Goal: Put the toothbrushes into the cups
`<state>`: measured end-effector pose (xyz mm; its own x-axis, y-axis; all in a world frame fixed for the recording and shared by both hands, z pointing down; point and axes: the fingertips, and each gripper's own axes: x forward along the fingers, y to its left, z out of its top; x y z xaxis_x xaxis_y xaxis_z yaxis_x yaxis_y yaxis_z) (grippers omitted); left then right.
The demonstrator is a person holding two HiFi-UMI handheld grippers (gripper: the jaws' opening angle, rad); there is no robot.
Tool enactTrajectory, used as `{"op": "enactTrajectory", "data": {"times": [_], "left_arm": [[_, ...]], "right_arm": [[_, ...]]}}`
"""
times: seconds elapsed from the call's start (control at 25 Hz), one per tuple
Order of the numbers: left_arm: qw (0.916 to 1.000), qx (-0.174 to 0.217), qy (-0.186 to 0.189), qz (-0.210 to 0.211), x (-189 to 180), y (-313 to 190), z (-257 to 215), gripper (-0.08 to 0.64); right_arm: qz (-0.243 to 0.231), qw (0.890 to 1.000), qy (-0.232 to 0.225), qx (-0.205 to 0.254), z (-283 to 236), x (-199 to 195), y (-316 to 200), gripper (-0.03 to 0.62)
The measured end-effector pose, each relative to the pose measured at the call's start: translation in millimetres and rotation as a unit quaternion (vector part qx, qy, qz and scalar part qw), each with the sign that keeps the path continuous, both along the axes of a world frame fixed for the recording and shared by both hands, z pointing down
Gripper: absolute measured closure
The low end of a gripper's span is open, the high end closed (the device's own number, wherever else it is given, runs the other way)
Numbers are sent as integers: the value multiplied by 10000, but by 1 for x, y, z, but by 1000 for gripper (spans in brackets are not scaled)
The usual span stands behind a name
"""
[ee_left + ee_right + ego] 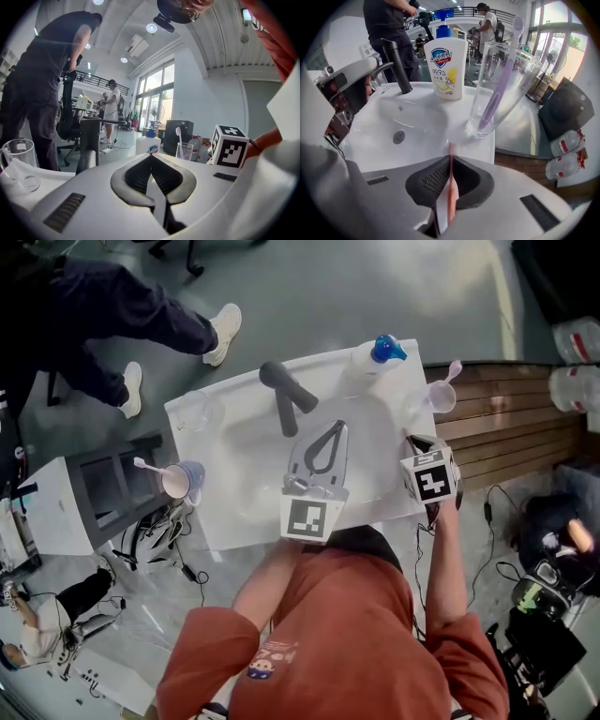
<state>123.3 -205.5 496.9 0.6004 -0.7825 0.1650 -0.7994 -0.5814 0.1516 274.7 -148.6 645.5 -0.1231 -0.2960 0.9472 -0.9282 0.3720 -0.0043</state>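
Holding left tongs [151, 157] and right tongs [450, 157] pinched together, apparently empty, draw back gently. Avoid knocking the far-right clear glass cup [522, 89] holding the purple plastic toothbrush [499, 79].

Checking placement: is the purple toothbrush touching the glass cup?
Touching: right gripper view shows the purple toothbrush standing in the glass cup, end on its bottom.

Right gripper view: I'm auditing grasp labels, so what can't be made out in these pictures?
Thin red strip in the shut right gripper: right gripper view, edge-on, so its kind is unclear.
Same strip: head view, hidden under the marker cube.
Side-shelf cups: head view only, small and overlapping, count unclear.
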Motion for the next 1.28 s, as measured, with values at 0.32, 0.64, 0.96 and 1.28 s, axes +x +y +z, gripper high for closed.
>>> {"op": "enactTrajectory", "data": {"times": [0.32,0.64,0.96,1.28], "left_arm": [[9999,132,-14,-70,-7,15,-15,541],[9991,366,-67,-222,-11,55,-38,541],[9958,594,-188,-671,-23,104,-71,541],[9887,772,-305,-1247,-44,166,-101,541]], "right_arm": [[20,9997,122,199,-5,-4,3,565],[95,9966,-205,797,-35,-17,25,565],[-15,9855,-711,1543,-80,-35,52,565],[-360,9715,-1181,2024,-116,-60,94,565]]}}
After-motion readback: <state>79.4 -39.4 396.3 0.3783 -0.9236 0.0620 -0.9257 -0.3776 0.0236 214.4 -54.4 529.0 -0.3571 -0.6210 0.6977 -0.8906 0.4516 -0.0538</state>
